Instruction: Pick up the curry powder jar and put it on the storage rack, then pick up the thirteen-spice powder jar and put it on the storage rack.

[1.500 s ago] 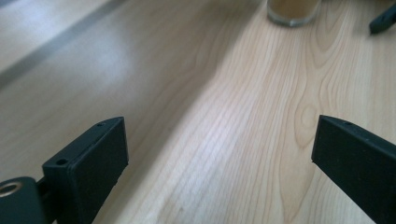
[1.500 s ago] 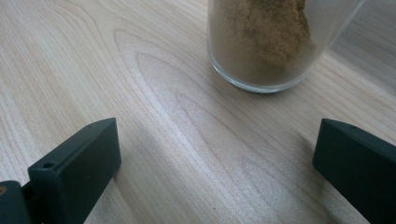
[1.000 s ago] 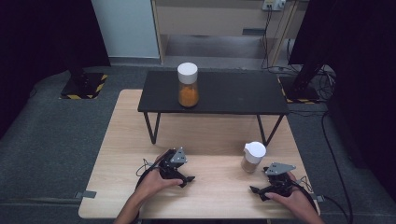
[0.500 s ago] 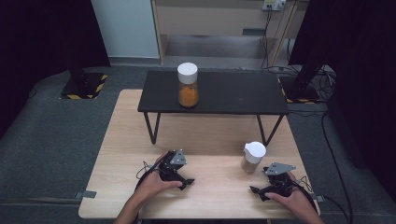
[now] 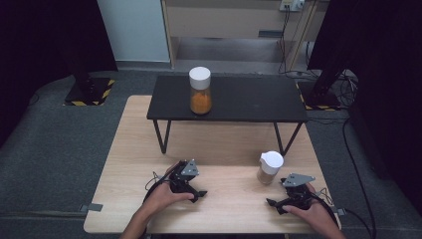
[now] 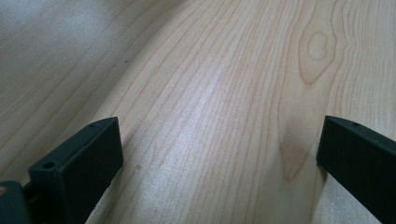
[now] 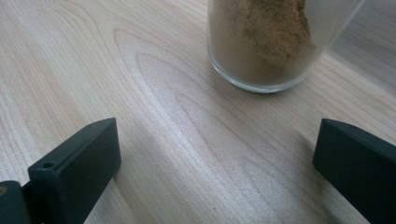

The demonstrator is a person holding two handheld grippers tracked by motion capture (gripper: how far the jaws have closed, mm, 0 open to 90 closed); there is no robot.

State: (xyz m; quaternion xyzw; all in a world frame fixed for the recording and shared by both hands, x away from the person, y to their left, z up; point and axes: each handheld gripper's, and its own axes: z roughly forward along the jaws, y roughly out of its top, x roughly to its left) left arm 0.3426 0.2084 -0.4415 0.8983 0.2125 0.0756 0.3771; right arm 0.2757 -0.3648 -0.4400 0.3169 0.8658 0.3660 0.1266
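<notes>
High view: both grippers rest on the wooden table (image 5: 124,164) near its front edge. The left gripper (image 5: 198,191) sits at about 7 o'clock from the table's middle, the right gripper (image 5: 272,203) at about 5 o'clock. The small jar (image 5: 269,168), white-lidded and holding brown powder, stands upright just beside the right gripper, at its 11 o'clock, not touched. A taller jar (image 5: 200,91) of orange powder stands well apart on the black bench (image 5: 249,99) at 12 o'clock.

Left gripper view: the left gripper's jaws have just been opening and stand spread wide over bare wood, nothing between them.

Right gripper view: the right gripper's jaws are spread wide too; the small jar's clear base (image 7: 261,46) stands ahead at 12 to 1 o'clock, outside the gap.

Handling, as a judgement: the small jar looks like glass, so stiff, smooth, breakable and fairly light; loose powder calls for keeping it upright. Best taken across the round body below the lid. Open wood lies all around it; the bench legs behind and the table's right edge are the limits to watch
</notes>
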